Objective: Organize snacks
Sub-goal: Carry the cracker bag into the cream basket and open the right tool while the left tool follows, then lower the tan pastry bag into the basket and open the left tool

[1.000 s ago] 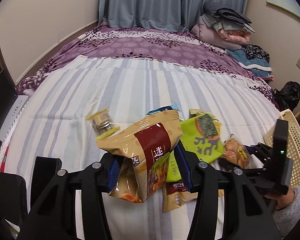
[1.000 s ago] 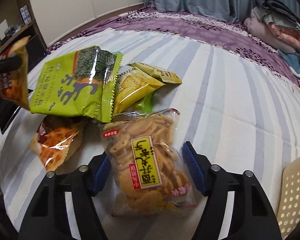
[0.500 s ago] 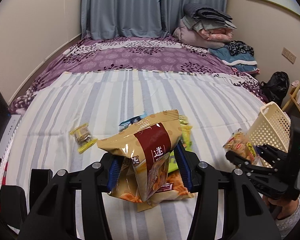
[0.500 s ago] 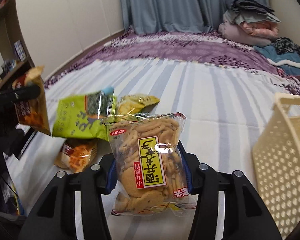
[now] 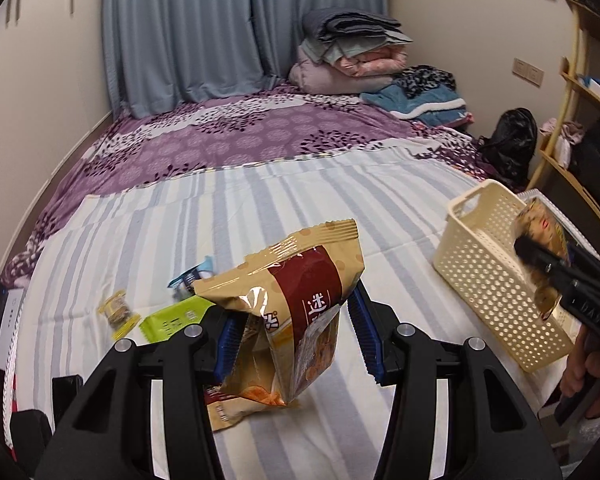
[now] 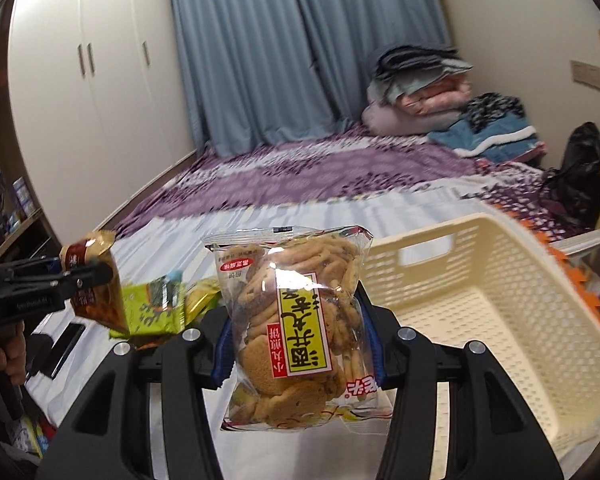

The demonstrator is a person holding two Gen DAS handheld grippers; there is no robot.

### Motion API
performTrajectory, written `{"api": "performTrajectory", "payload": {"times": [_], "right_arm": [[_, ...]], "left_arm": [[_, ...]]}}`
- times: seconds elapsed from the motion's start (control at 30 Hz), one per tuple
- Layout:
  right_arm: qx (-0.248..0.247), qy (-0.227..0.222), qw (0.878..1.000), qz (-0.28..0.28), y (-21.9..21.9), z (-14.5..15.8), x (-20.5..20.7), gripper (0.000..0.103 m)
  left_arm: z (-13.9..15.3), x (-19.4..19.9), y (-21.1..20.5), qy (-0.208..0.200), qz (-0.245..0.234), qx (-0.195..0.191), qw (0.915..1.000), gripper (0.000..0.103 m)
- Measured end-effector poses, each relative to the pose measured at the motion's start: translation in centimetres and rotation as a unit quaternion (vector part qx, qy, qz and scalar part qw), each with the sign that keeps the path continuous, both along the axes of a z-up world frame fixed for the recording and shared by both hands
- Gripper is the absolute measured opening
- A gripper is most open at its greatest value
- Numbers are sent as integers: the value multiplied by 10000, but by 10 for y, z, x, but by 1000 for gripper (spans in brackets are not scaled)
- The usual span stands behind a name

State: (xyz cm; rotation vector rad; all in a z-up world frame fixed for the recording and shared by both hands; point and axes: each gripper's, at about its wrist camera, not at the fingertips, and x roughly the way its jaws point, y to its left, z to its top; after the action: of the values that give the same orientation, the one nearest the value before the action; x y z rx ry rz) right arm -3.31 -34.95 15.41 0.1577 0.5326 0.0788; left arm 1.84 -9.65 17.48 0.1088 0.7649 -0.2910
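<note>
Over the last second I've lifted my right gripper [image 6: 296, 340] and its clear bag of cookies [image 6: 294, 332] off the striped bedspread [image 5: 228, 216] and swung them toward the cream basket [image 6: 492, 288], which now fills the right of that view instead of just a corner. In the left wrist view the cookie bag [image 5: 540, 240] has gone from lying beside the snack pile to hanging over the basket [image 5: 488, 264]. My left gripper [image 5: 296, 332] has risen too, so the green packet [image 5: 172, 320] looks lower and further left.
</note>
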Motion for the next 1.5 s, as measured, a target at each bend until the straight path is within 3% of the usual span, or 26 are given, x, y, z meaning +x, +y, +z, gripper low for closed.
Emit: {"api": "performTrajectory", "payload": {"times": [0.43, 0.53, 0.63, 1.03, 1.5], "right_arm": [[-14, 205, 9895, -1433, -91, -16, -40, 52], [90, 265, 9861, -1640, -107, -23, -47, 61], [151, 224, 9846, -1725, -112, -25, -56, 69], [202, 19, 9770, -2123, -133, -19, -78, 69], [285, 112, 9707, -2382, -153, -28, -98, 69]], "left_arm": [[6, -1, -70, 43, -725, -16, 9974, 51], [8, -1, -82, 37, -871, -23, 9962, 51], [11, -2, -97, 24, -1023, -38, 9947, 51], [21, -6, -167, 16, -1817, -167, 9832, 51], [4, -5, -239, 351, -2489, -393, 9671, 51]]}}
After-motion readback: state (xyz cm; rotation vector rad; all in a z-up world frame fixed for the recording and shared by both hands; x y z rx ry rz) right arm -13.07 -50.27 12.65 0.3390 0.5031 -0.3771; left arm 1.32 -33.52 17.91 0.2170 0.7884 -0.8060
